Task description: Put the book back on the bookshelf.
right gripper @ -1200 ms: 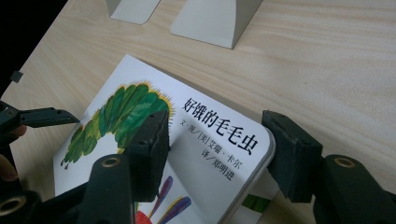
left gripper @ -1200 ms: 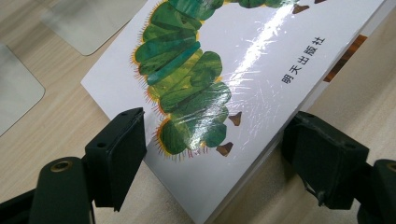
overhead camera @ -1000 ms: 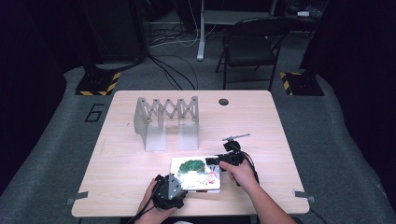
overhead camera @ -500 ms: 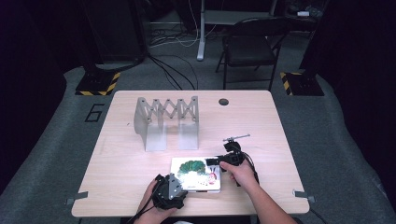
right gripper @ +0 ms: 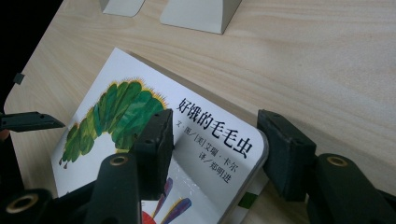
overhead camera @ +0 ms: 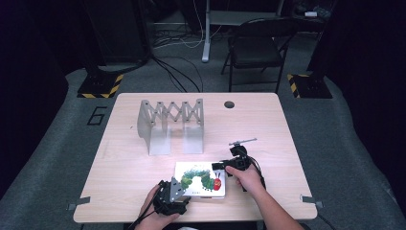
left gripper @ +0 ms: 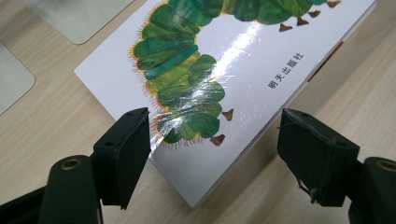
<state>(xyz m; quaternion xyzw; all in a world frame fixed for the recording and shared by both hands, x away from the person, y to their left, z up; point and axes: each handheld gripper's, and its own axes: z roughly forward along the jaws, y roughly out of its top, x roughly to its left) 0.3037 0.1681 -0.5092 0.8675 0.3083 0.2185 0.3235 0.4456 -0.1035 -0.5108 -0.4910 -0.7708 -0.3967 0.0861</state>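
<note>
A white picture book (overhead camera: 196, 178) with a green caterpillar on its cover lies flat near the table's front edge. My left gripper (overhead camera: 172, 196) sits at the book's near left corner. In the left gripper view that gripper (left gripper: 219, 158) is open, and the corner of the book (left gripper: 224, 70) lies between its jaws. My right gripper (overhead camera: 230, 164) is at the book's right edge. In the right gripper view it (right gripper: 215, 149) is open and straddles a corner of the book (right gripper: 126, 116), one jaw over the cover and one beside it.
A grey metal expanding rack (overhead camera: 170, 125) stands upright behind the book, mid-table; its feet (right gripper: 201, 11) are close to the book's far edge. A round cable hole (overhead camera: 229, 104) is at the back of the table (overhead camera: 287, 143). A folding chair (overhead camera: 256, 45) stands beyond.
My right gripper has edged slightly left toward the book's corner. The left gripper and the book have stayed put.
</note>
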